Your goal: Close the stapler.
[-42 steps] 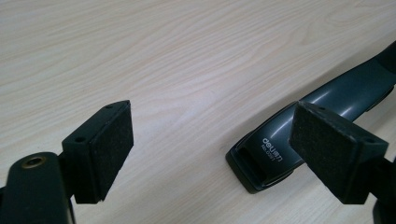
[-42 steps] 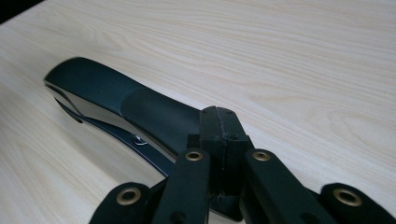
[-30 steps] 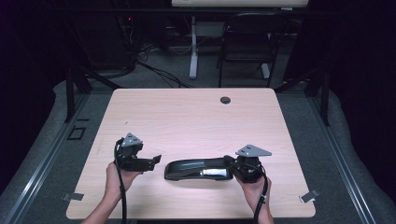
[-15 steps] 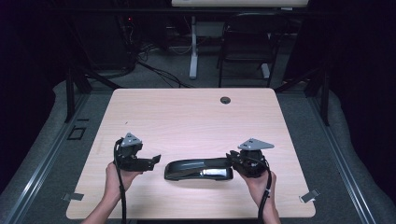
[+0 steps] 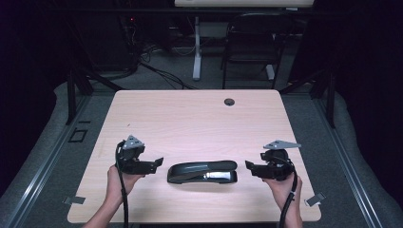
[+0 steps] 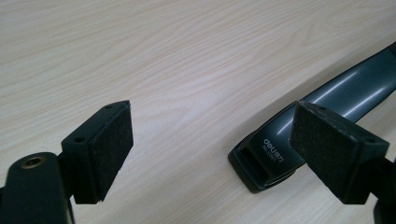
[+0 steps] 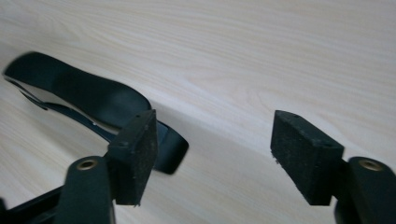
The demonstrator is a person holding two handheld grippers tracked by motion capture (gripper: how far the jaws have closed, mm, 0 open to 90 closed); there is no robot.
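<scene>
A black stapler lies lengthwise near the front of the light wooden table. My left gripper hovers just off the stapler's left end, pointing at it, jaws open and empty. In the left gripper view the stapler lies ahead and to the right, partly behind the right pad of the left gripper. My right gripper sits a short gap off the stapler's right end. Its jaws have just been opening and nothing is between them. In the right gripper view the stapler lies to the left, beyond the right gripper.
A small dark grommet hole sits near the table's far edge. Beyond the table stand a dark chair and a white desk leg, with cables on the floor. Bare tabletop stretches behind the stapler.
My right gripper has pulled back to the right, off the stapler's right end, and its jaws have opened. The left gripper and the stapler have stayed put.
</scene>
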